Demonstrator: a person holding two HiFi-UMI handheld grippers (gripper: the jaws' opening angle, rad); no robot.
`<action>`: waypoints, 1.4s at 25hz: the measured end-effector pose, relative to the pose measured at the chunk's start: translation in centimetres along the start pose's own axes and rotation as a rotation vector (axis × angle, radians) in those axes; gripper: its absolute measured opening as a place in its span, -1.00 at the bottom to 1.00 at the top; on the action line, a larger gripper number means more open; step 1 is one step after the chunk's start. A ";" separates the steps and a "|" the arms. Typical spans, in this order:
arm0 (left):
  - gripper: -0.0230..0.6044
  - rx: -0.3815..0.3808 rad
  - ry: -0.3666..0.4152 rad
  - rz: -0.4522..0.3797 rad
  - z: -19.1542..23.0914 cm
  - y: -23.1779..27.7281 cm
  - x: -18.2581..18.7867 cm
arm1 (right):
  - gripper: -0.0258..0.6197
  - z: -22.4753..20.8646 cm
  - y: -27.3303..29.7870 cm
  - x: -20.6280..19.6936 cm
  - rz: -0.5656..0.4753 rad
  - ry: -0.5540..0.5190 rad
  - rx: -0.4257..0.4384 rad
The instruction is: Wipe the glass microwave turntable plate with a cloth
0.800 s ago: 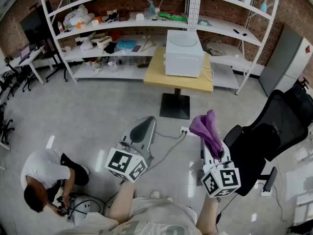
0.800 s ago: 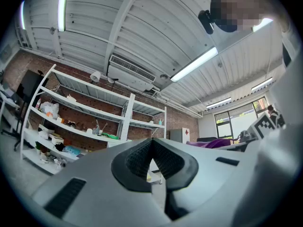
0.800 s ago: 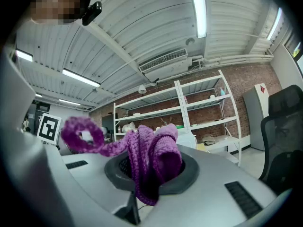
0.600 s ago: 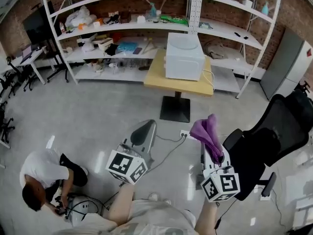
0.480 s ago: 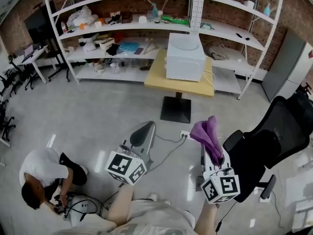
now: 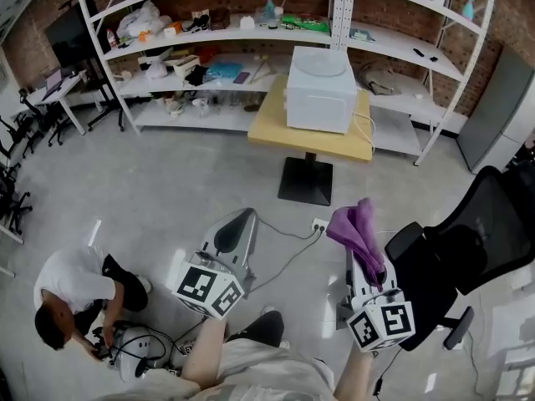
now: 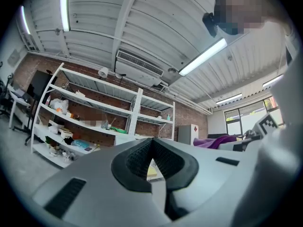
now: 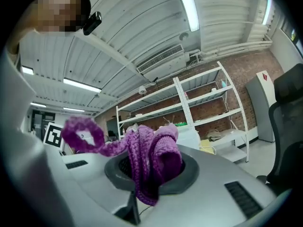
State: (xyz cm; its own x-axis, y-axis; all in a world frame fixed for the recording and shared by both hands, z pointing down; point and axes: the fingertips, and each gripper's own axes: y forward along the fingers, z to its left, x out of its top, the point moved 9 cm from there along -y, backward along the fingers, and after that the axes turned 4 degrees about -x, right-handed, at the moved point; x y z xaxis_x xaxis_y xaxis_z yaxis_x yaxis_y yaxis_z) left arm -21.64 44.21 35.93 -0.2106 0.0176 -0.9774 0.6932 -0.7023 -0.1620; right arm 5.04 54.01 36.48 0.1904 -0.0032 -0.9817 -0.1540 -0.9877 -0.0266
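After a small step forward, the right gripper [image 6: 364, 257] still clenches its fingers on the purple knitted cloth [image 6: 354, 225] and the left gripper [image 6: 237, 224] is closed empty, but the round glass turntable plate [image 6: 322, 61] on the white microwave [image 6: 322, 103] is still well apart, not wiped.

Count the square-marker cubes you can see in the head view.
2. One marker cube sits on the left gripper, at lower left; the other sits on the right gripper, at lower right. None seems hidden.

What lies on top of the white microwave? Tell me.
A round glass plate lies flat on the microwave. The roof under the plate is covered; the microwave's inside cannot be seen.
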 end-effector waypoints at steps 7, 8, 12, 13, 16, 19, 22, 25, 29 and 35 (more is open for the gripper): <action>-0.92 0.012 0.007 -0.034 4.3 5.7 -0.1 | -0.76 -2.9 6.7 0.2 0.015 -0.020 -0.003; -0.92 0.015 0.005 -0.042 5.2 6.8 -0.1 | -0.76 -3.3 8.0 0.3 0.014 -0.012 -0.004; -0.92 0.016 0.002 -0.063 9.2 11.4 0.4 | -0.76 -4.9 14.0 1.6 0.011 -0.007 -0.012; -0.92 0.015 0.006 -0.067 10.3 12.5 0.5 | -0.76 -5.2 15.5 1.9 0.006 -0.011 -0.013; -0.92 0.021 -0.006 -0.081 13.4 15.9 0.4 | -0.76 -6.3 19.8 2.1 -0.007 -0.007 -0.016; -0.92 0.016 -0.036 -0.075 15.6 18.7 -0.4 | -0.76 -7.2 22.7 1.3 0.013 0.006 -0.026; -0.92 -0.004 -0.037 -0.051 17.0 21.6 -1.1 | -0.76 -8.2 25.0 0.8 0.045 0.013 -0.040; -0.92 -0.018 -0.033 -0.042 18.1 24.7 -1.6 | -0.76 -9.7 27.4 1.2 0.044 0.027 -0.045; -0.92 -0.030 -0.036 -0.034 19.5 29.6 -2.8 | -0.76 -12.9 31.5 1.7 0.030 0.036 -0.055; -0.92 -0.010 -0.087 -0.030 22.5 38.7 -4.6 | -0.76 -18.3 38.9 3.5 0.019 0.031 -0.031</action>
State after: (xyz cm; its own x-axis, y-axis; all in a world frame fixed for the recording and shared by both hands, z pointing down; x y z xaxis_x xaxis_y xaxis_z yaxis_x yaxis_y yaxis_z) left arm -9.36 0.96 37.19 -0.2897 -0.0235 -0.9568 0.6926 -0.6951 -0.1926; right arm 17.43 12.68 35.45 0.2182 -0.0263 -0.9755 -0.1276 -0.9918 -0.0018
